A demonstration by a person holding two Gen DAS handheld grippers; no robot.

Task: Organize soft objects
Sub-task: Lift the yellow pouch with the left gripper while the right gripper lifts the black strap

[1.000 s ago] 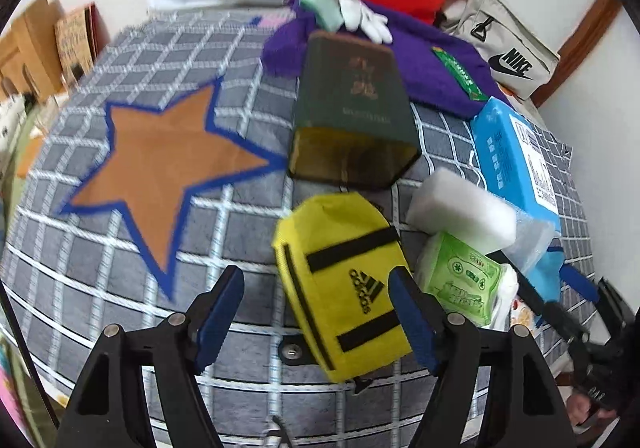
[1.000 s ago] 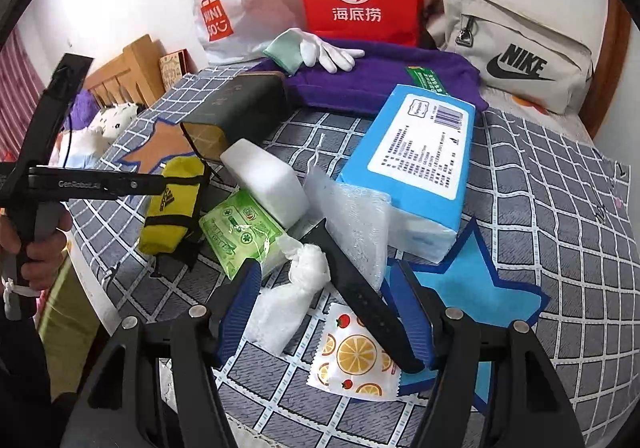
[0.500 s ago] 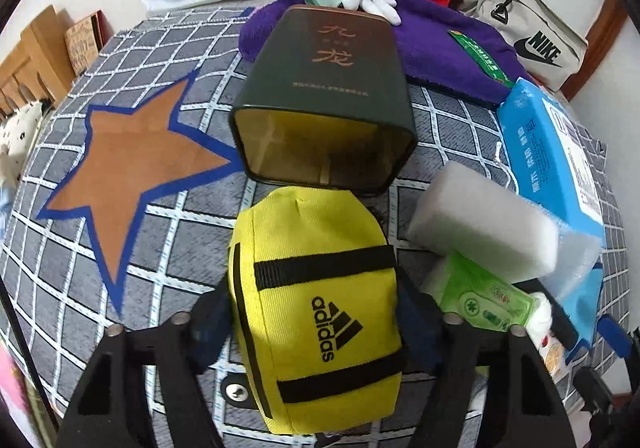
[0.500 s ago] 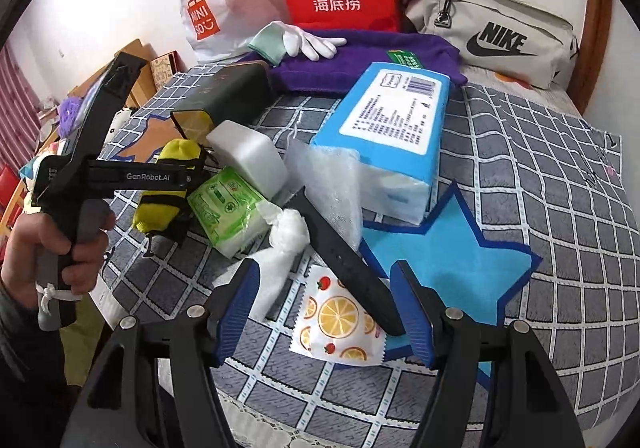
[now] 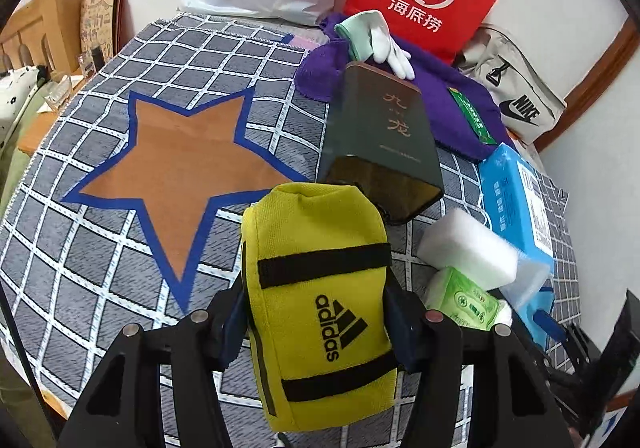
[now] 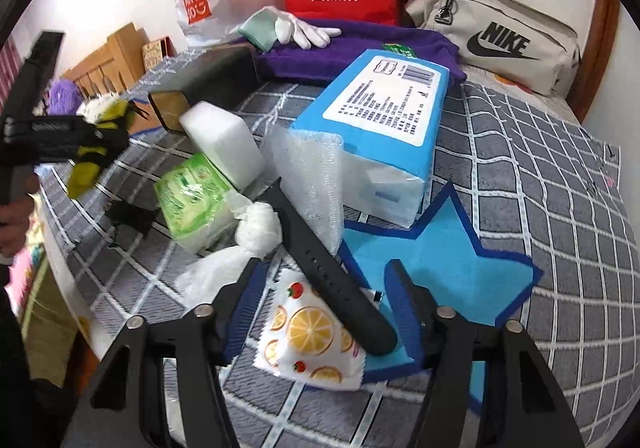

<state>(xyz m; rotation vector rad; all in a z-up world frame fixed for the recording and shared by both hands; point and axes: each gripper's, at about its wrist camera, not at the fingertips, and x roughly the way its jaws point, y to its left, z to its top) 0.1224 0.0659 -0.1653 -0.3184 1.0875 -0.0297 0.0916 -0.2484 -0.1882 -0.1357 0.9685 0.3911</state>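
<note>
— How far along was I?
— Barely begun: left tongs (image 5: 316, 324) were closing on the yellow pouch (image 5: 320, 304) above the bed (image 5: 120, 248).
— And the right tongs (image 6: 324, 312)?
— Closing around the black strap (image 6: 332, 276), not yet gripping; the pile lay unsorted.

Black angular tool (image 5: 316, 332) frames, blue ribbed pads (image 6: 246, 306), silver screw heads, white lettering on the side
</note>
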